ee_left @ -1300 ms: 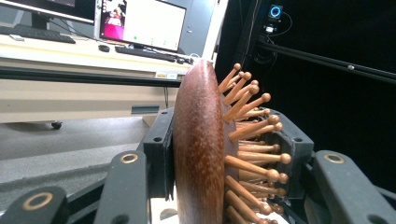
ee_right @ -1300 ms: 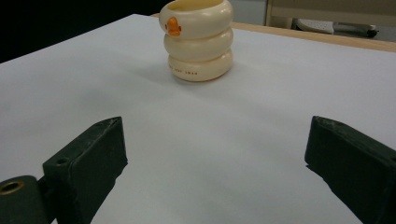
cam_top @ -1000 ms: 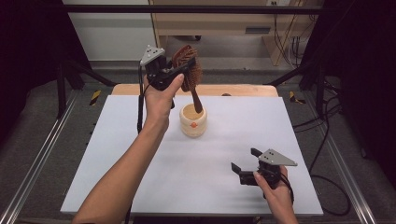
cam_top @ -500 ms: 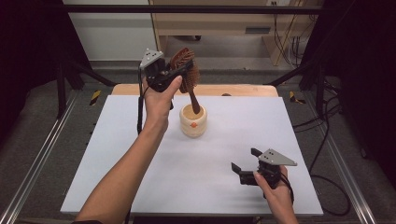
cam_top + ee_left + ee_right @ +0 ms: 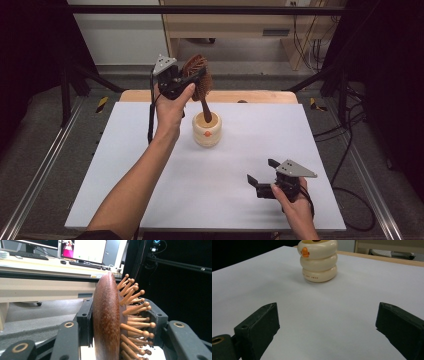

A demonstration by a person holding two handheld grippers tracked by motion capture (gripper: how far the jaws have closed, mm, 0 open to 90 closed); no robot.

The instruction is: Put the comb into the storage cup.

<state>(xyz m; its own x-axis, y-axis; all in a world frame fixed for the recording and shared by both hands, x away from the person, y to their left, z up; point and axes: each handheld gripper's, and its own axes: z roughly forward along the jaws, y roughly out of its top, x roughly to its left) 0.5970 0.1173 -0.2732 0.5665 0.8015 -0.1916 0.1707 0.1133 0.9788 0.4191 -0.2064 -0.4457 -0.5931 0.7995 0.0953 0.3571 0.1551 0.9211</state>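
White tabletop (image 5: 125,165), dark surrounds, desk behind.

High view: left gripper (image 5: 186,80) clenched on wooden hairbrush (image 5: 198,75) head, handle tip dipping into cream ringed holder (image 5: 207,131) at table's middle. Risk: handle catches rim, light holder tips or slides. Right gripper (image 5: 261,181) released, idle near front edge.

Left gripper view: brush (image 5: 107,320) pinched between jaws; holder hidden below, entry unseen.

Right gripper view: jaws spread, nothing between; holder (image 5: 318,261) top cut off.

The tool (image 5: 120,340) clamps a wooden hairbrush (image 5: 107,320), pegs pointing right.
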